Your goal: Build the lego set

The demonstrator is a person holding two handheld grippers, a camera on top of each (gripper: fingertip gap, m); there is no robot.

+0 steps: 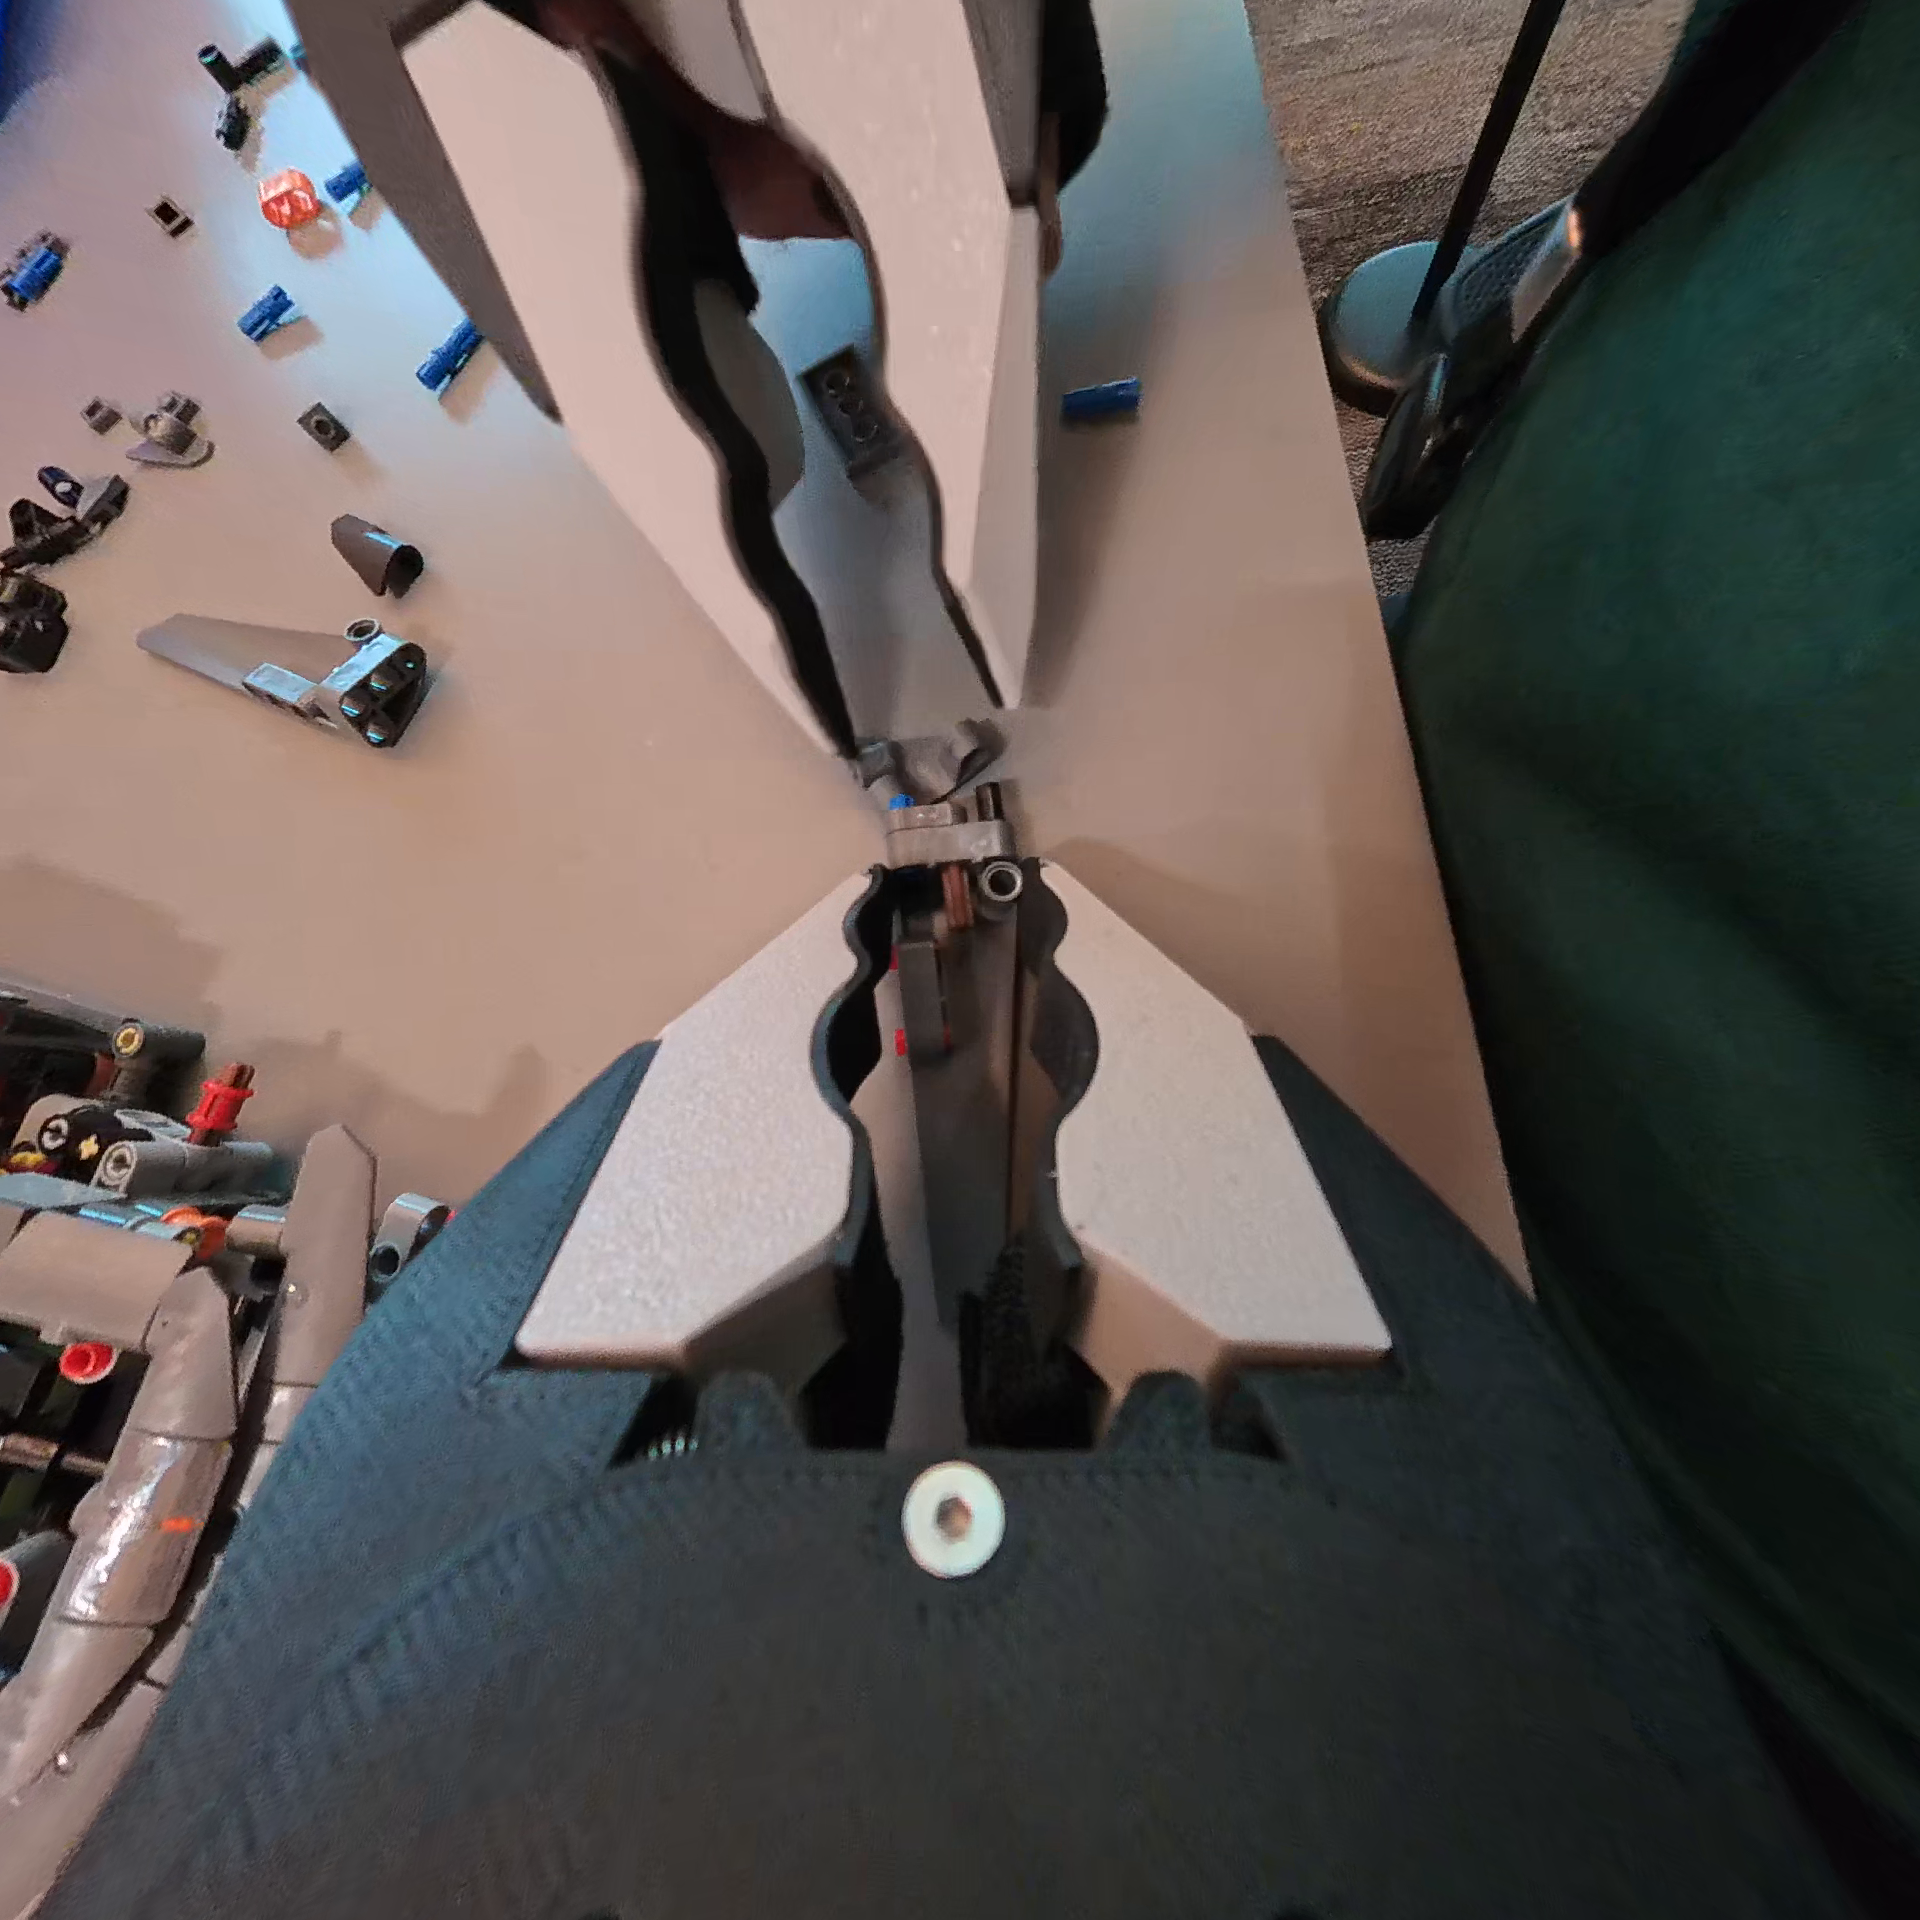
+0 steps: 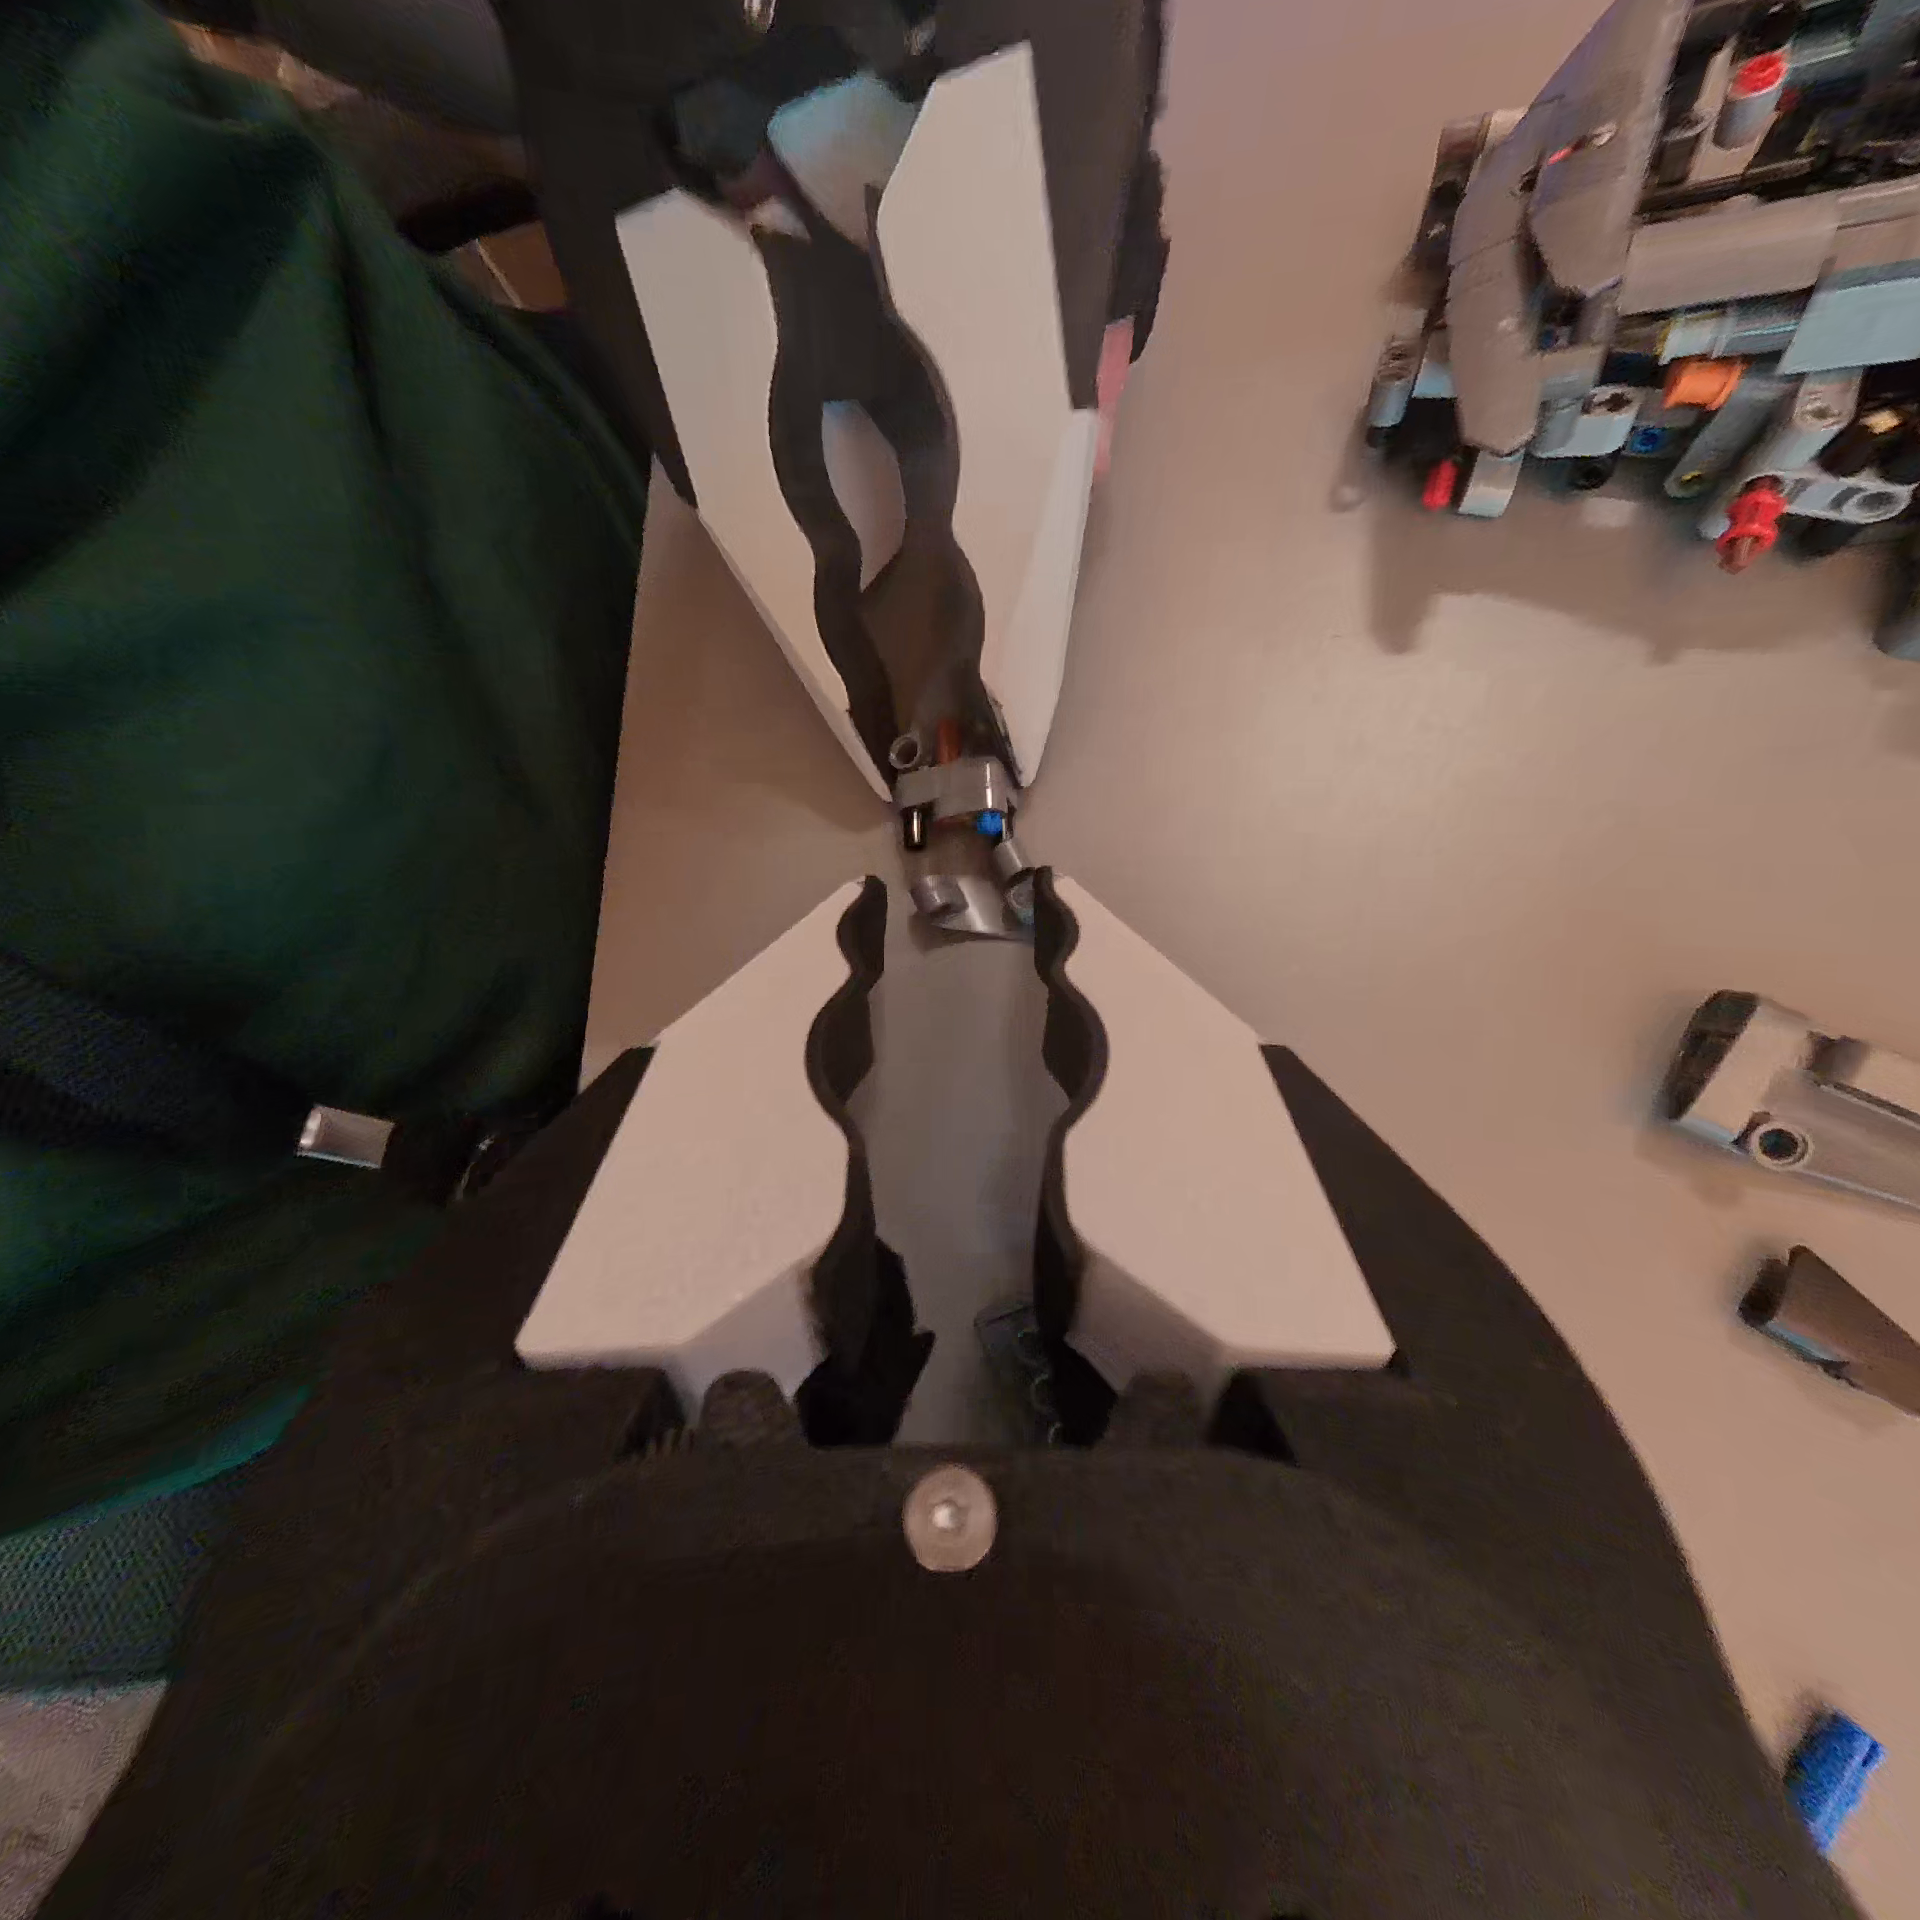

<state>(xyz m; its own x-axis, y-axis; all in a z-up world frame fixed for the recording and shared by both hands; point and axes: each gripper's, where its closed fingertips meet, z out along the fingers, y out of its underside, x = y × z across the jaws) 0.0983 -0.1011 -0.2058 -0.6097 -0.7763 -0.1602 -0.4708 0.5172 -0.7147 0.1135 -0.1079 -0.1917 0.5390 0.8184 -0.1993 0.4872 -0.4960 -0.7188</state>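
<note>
My left gripper (image 1: 956,873) is shut on a grey Lego sub-assembly (image 1: 951,831) with a long dark beam, a blue pin and a small round connector; it sticks out past the fingertips. My right gripper (image 1: 930,727) comes in from the top, tip to tip with the left. It is shut on a small grey connector piece (image 1: 914,758) that touches the sub-assembly. In the right wrist view my right gripper (image 2: 956,883) holds that piece (image 2: 966,906) against the sub-assembly (image 2: 951,790), which my left gripper (image 2: 951,764) holds from the far side. Both hover just above the table (image 1: 520,883).
A big grey Lego model (image 1: 114,1299) (image 2: 1662,260) stands beside the grippers. Loose parts lie about: a grey wing piece (image 1: 291,665), a dark cone (image 1: 376,556), several blue pins (image 1: 1101,397), a grey plate (image 1: 857,410). A person in green clothing (image 1: 1662,935) sits at the table's edge. My left and right fingertips are right by each other. About 12 centimeters separates my right fingertips from the dark cone (image 1: 376,556). Look for it in the right wrist view (image 2: 1807,1300) too.
</note>
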